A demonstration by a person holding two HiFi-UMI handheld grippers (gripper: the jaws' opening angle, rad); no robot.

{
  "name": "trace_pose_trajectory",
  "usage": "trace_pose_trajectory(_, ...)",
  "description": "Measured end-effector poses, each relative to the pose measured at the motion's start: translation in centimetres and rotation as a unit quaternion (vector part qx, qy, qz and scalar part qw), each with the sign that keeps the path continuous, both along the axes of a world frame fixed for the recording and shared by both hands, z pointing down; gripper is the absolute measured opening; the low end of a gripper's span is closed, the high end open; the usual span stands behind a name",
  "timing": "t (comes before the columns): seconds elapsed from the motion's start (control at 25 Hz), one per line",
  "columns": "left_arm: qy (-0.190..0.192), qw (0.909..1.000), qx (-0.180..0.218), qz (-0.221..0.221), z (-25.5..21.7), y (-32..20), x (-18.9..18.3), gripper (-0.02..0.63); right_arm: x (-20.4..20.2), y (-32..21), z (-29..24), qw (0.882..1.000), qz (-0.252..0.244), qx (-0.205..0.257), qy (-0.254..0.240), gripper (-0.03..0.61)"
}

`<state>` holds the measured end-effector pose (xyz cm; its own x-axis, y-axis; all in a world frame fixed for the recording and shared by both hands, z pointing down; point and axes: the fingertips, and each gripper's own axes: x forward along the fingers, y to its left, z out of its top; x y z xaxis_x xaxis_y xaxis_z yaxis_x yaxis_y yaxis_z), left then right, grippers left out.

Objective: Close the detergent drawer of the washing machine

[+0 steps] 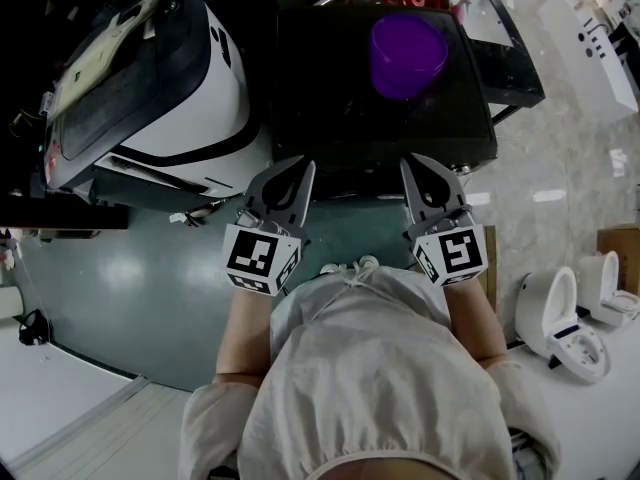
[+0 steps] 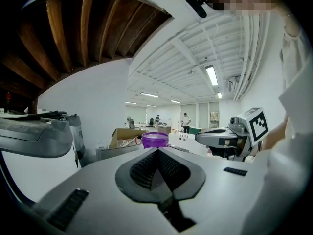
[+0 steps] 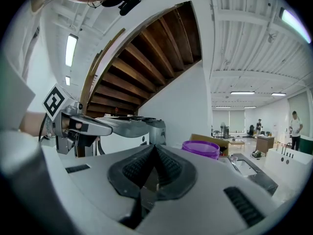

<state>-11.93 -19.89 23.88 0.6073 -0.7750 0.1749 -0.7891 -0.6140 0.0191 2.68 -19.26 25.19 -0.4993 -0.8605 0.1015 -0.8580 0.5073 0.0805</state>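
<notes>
Both tools are up in front of the person's chest. The left gripper (image 1: 303, 168) has its jaws pressed tip to tip with nothing between them. The right gripper (image 1: 412, 166) is the same, pinched together and empty. Each gripper's own view confirms it: ribbed pads meeting, no object caught.

From the grippers, the washing machine (image 1: 200, 78) sits out at about ten o'clock, a white body with a dark top, standing on the green floor (image 1: 120, 268). It's apart from both tools, and nothing is touching it. The detergent drawer itself I can't pick out from this steep angle, so I can't say how far out it sits.

At twelve o'clock there's a purple tub (image 1: 408, 53) on a black table (image 1: 330, 108). That's not part of this job.

As for handling, a drawer like this is likely light, stiff plastic running on short rails. It shouldn't need a grip at all. The best bet is to put closed jaw tips flat against the middle of its front face and push straight in. Pressing near one end could cock it sideways and jam it. The plastic front is smooth, so the tips could skid off.
</notes>
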Motion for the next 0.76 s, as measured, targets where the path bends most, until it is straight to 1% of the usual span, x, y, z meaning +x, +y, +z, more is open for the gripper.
trace_pose_trajectory(0.24, -0.001, 1.0000, -0.007, -0.007, 0.41, 0.22, -0.53, 0.017, -0.30, 0.34, -0.02, 1.000, -0.004, 0.000, -0.007, 0.002)
trace_pose_trajectory(0.36, -0.001, 0.9999, -0.009, -0.010, 0.58, 0.22, -0.68, 0.017, -0.47, 0.45, -0.15, 1.000, -0.011, 0.007, -0.002, 0.002)
trace_pose_trajectory(0.76, 0.000, 0.9999, -0.001, -0.013, -0.16, 0.63, -0.50, 0.017, -0.15, 0.94, -0.80, 1.000, -0.007, 0.020, 0.001, 0.000)
